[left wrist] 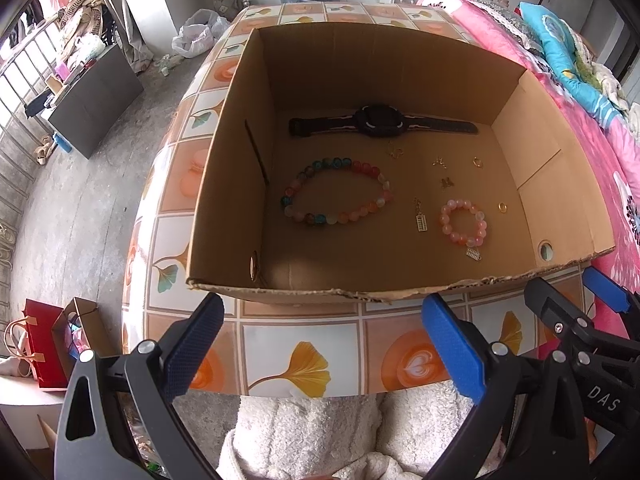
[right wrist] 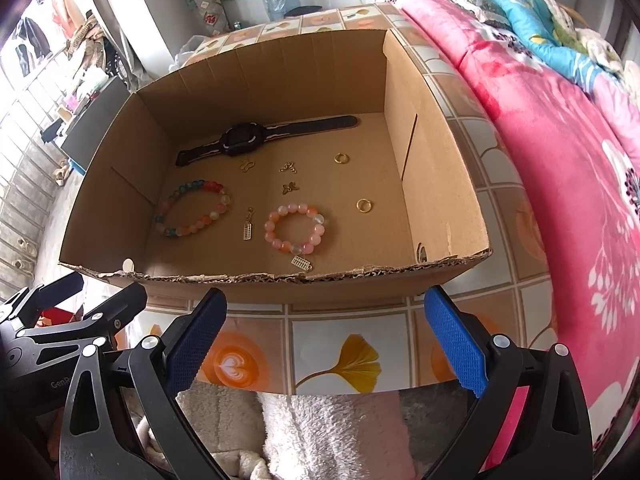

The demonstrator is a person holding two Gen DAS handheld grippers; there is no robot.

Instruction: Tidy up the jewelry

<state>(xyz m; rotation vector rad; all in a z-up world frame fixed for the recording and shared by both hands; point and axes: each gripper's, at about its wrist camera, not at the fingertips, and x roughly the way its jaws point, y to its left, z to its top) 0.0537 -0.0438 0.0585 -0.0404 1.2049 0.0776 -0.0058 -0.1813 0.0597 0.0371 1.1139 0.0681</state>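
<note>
- Left gripper (left wrist: pixel 322 346) spread wide, holding nothing, above the table's (left wrist: pixel 280 340) near edge.
- Right gripper (right wrist: pixel 326 340) likewise spread and empty, just beside it.
- Cardboard box (left wrist: pixel 280 290) beyond holds the jewelry: black watch (left wrist: pixel 378 121) by its far wall, multicoloured bracelet (left wrist: pixel 336 191) left, pink bracelet (left wrist: pixel 464 222) right, gold rings and charms between.
</note>
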